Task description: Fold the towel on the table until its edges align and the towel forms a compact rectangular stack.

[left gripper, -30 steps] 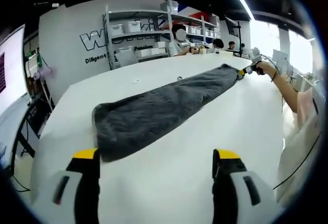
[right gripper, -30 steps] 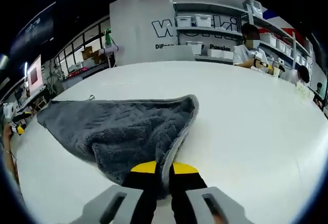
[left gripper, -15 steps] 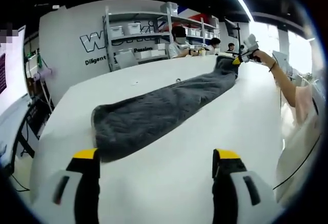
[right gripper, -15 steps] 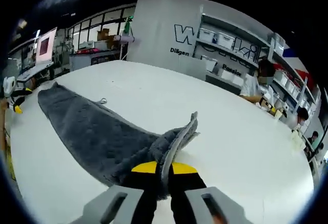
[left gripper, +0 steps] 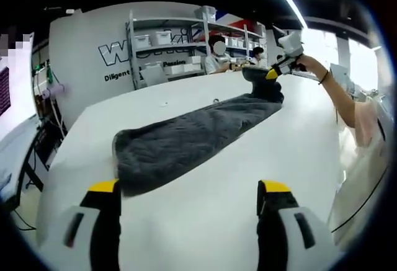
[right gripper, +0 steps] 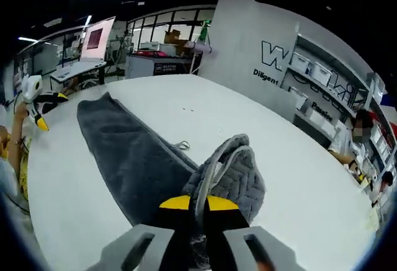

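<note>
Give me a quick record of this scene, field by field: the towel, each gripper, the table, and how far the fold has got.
towel: grey towel, long strip on the white table
right gripper: right gripper shut on one towel end, lifted off the table
left gripper: left gripper open, near the other end, holding nothing
background: shelves with bins
fold stage: not yet a compact stack

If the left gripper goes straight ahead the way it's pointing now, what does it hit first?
Most likely the near end of the gray towel, lying ahead of the open left gripper on the white table. Depth is hard to judge; aimed lower, it would meet bare tabletop first.
</note>
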The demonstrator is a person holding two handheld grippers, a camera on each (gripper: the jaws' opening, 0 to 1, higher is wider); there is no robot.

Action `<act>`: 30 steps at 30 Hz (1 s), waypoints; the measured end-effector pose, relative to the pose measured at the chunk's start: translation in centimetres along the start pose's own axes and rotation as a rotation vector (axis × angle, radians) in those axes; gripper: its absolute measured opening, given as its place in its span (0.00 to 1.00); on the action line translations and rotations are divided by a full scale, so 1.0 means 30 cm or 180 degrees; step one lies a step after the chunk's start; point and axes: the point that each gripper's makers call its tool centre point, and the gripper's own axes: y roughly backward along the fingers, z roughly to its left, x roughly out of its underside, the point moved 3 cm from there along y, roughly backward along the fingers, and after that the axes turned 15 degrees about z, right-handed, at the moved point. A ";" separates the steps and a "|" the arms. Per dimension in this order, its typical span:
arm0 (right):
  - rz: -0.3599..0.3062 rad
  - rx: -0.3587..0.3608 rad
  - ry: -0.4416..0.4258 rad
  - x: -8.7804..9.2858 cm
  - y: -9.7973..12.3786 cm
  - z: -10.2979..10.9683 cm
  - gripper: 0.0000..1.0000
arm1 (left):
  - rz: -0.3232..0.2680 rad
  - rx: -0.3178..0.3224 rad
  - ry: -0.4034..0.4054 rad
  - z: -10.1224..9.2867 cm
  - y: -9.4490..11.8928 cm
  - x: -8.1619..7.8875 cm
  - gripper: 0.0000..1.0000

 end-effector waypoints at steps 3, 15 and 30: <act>-0.0058 -0.0148 0.0051 -0.059 -0.033 0.071 0.06 | -0.0001 -0.0011 0.0015 0.003 0.005 0.008 0.96; -0.0184 -0.0542 0.0369 -0.257 -0.099 0.311 0.06 | -0.0074 -0.0022 0.0052 0.009 0.023 0.019 0.96; -0.0453 -0.0869 0.0740 -0.570 -0.115 0.574 0.06 | -0.0104 -0.0074 0.0043 0.017 0.038 0.028 0.96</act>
